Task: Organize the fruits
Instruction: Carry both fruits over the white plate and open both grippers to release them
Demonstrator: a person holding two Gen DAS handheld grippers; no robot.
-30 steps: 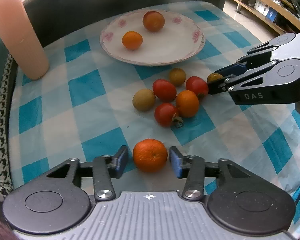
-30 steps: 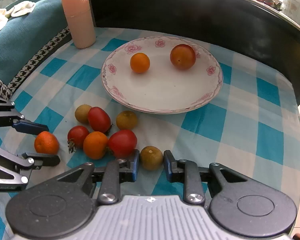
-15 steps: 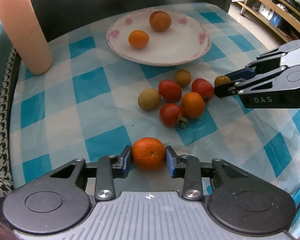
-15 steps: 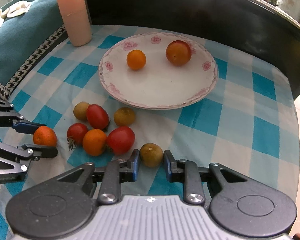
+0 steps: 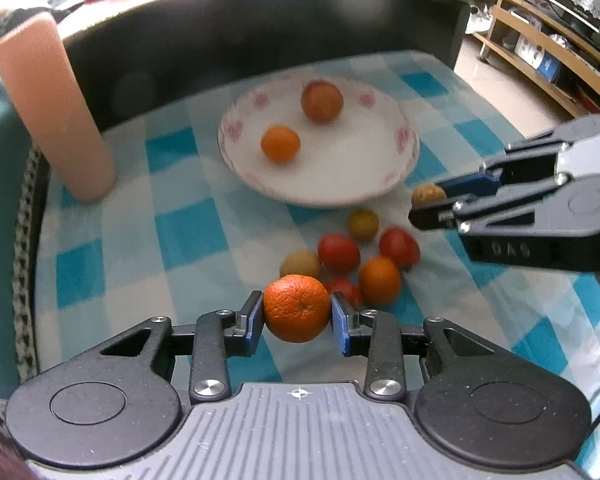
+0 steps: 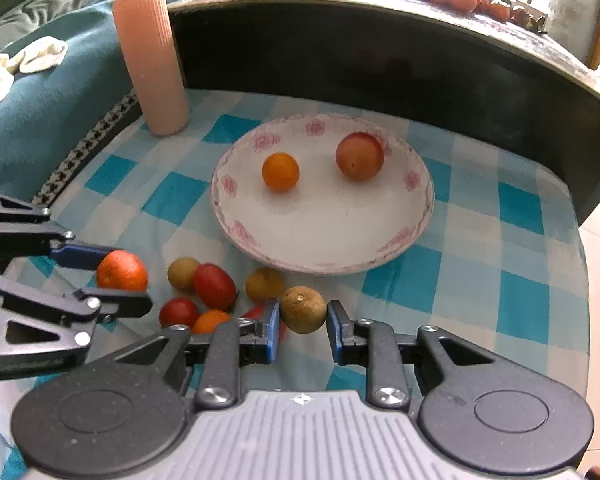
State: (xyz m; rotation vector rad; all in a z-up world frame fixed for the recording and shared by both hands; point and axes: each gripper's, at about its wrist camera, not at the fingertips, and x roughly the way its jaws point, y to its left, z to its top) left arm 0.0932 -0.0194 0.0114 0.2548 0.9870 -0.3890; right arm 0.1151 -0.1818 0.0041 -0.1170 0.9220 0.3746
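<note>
Now the left gripper (image 5: 297, 316) is clamped on a round orange mandarin with pebbled peel (image 5: 296, 308), low in the centre of the left wrist view and apparently raised off the cloth. Likewise the right gripper (image 6: 302, 322) pinches a small brown rough-skinned longan-like fruit (image 6: 303, 309) low in the centre of its own view, just below the plate's near rim.

Both fruits look light. The mandarin's skin should give a little under the pads, so a hold across its widest part seems safest; the brown fruit's thin shell could crack if squeezed hard.

Beyond them, a loose cluster of red tomatoes and small orange and tan fruits (image 5: 352, 260) lies mid-frame on the blue-and-white checked tablecloth (image 5: 188, 232). Higher up sits a white shallow plate with pink flowers on its rim (image 6: 414, 180), already carrying two fruits. A ribbed peach-coloured cylinder (image 6: 150, 64) stands upper left, against a dark curved table edge (image 6: 380, 52).
</note>
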